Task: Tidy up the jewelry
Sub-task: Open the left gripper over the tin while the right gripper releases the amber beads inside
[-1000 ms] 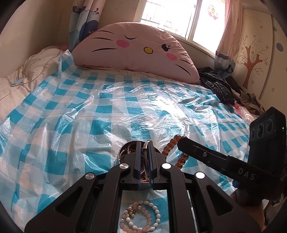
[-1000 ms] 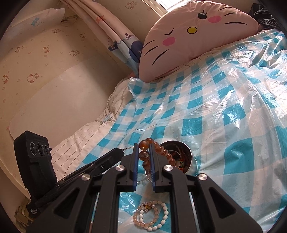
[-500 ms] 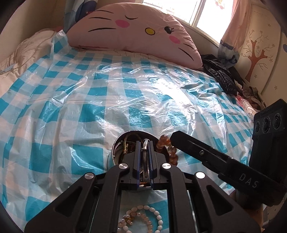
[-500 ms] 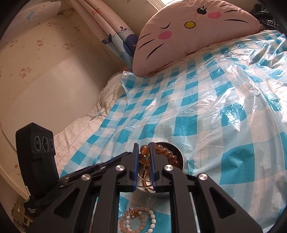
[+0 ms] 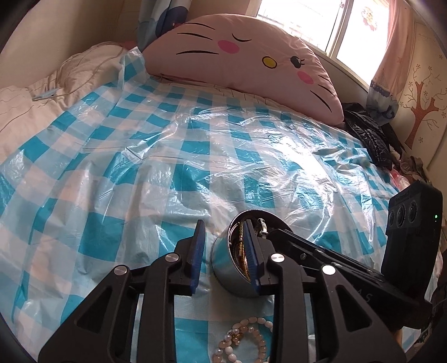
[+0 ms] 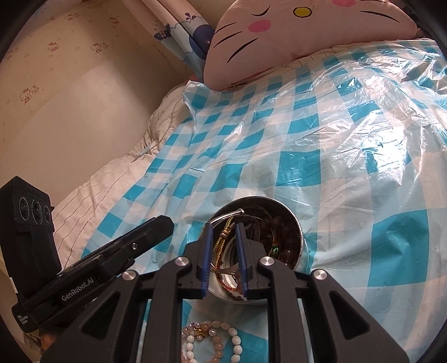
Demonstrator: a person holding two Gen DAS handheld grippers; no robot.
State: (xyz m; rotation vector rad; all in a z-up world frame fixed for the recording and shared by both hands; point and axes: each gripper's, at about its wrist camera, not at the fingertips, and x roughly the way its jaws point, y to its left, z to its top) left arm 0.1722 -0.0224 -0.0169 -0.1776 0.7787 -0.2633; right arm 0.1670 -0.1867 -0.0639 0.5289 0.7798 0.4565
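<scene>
Both tongs just opened over the metal bowl (image 6: 296, 223), empty: right tongs (image 6: 223, 257) apart above it, left tongs (image 5: 223, 259) apart probably straddling its rim; pale bead bracelet (image 6: 212, 343) lies nearest, just behind both.

Home bedroom, bed (image 5: 195, 156), cat-face pillow (image 5: 245, 58), curtained window (image 5: 335, 25)

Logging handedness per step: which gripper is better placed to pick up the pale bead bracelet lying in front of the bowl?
Probably the right gripper: its empty jaws are lined up with the pale bead bracelet, while the left gripper straddles the bowl's wall.
</scene>
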